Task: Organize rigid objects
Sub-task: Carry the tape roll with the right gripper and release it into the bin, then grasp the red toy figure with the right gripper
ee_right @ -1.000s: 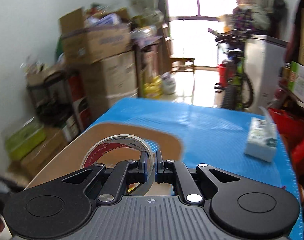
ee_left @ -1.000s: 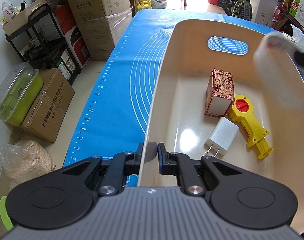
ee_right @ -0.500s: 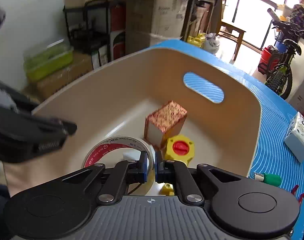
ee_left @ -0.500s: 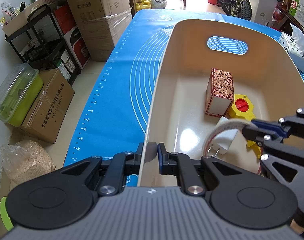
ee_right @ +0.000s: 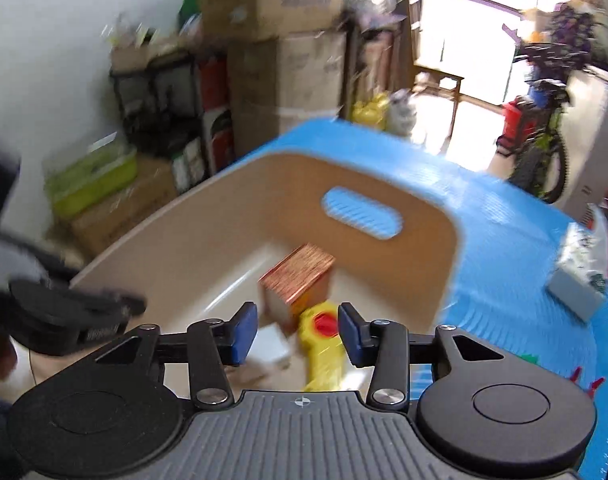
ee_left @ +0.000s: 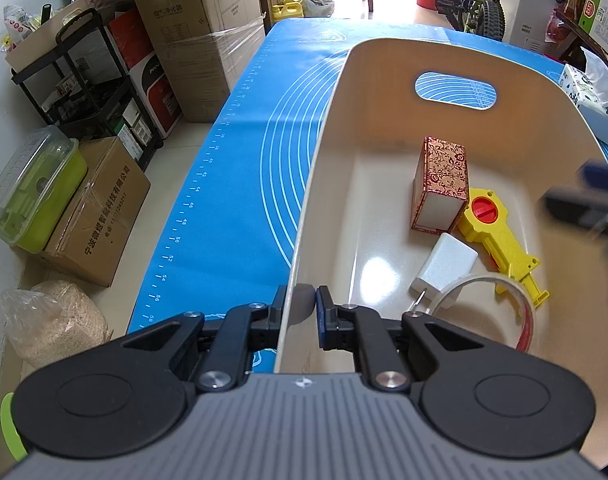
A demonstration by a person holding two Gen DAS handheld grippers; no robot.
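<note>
my left fingers [ee_left: 299, 307] clamp the bin [ee_left: 516, 64] rim to steady it; right fingers [ee_right: 297, 334] spread, released, above the tape roll [ee_left: 488, 312] inside it.

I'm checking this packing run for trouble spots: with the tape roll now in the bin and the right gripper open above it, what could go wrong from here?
The left gripper clamps the bin wall; tugging might slide or tip it. The tape roll rests on the white charger and may roll. The open right gripper could clip the patterned box.

carton [ee_left: 219, 20] "inVaxss" prob., mat [ee_left: 231, 184] nos. 42–58
</note>
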